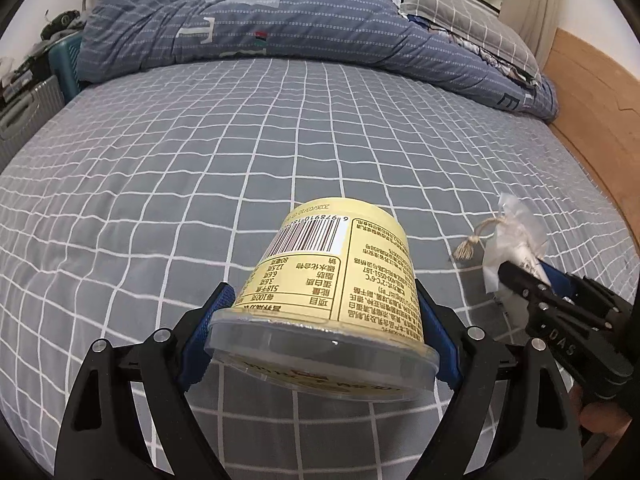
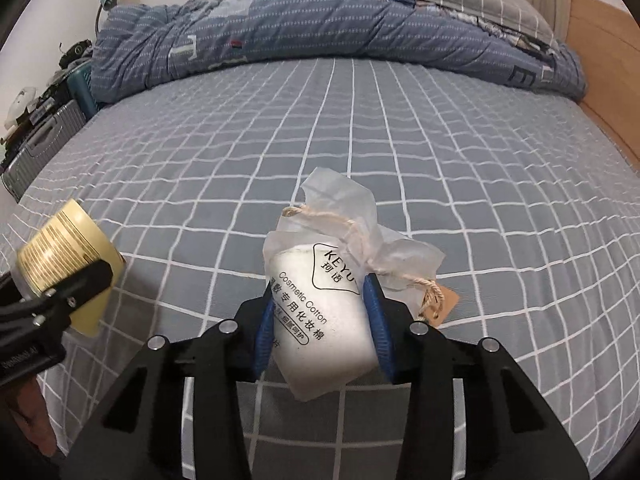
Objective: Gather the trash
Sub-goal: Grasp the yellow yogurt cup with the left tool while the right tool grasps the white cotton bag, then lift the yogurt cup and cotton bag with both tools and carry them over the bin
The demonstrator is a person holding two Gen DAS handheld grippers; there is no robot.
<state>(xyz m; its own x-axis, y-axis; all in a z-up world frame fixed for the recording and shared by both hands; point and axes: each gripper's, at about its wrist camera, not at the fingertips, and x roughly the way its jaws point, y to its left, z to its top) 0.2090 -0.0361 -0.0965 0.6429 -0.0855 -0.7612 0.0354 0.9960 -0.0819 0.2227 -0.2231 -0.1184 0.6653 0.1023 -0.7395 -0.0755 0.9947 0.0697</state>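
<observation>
My left gripper [image 1: 322, 300] is shut on a pale yellow plastic cup [image 1: 332, 280] with a barcode label and a clear lid, held above the grey checked bed sheet [image 1: 200, 168]. My right gripper [image 2: 320, 292] is shut on a white cosmetic cotton bag [image 2: 320, 304] tied with twine and a tan tag, also held over the sheet [image 2: 440, 140]. The right gripper [image 1: 520, 272] with the bag [image 1: 508, 240] shows at the right of the left wrist view. The left gripper [image 2: 76, 280] with the cup [image 2: 68, 252] shows at the left of the right wrist view.
A rumpled blue quilt [image 1: 260, 24] and a grey checked pillow [image 1: 460, 12] lie at the far end of the bed. A wooden bed frame [image 1: 592, 120] runs along the right. A grey suitcase [image 1: 24, 112] and clutter stand at the left.
</observation>
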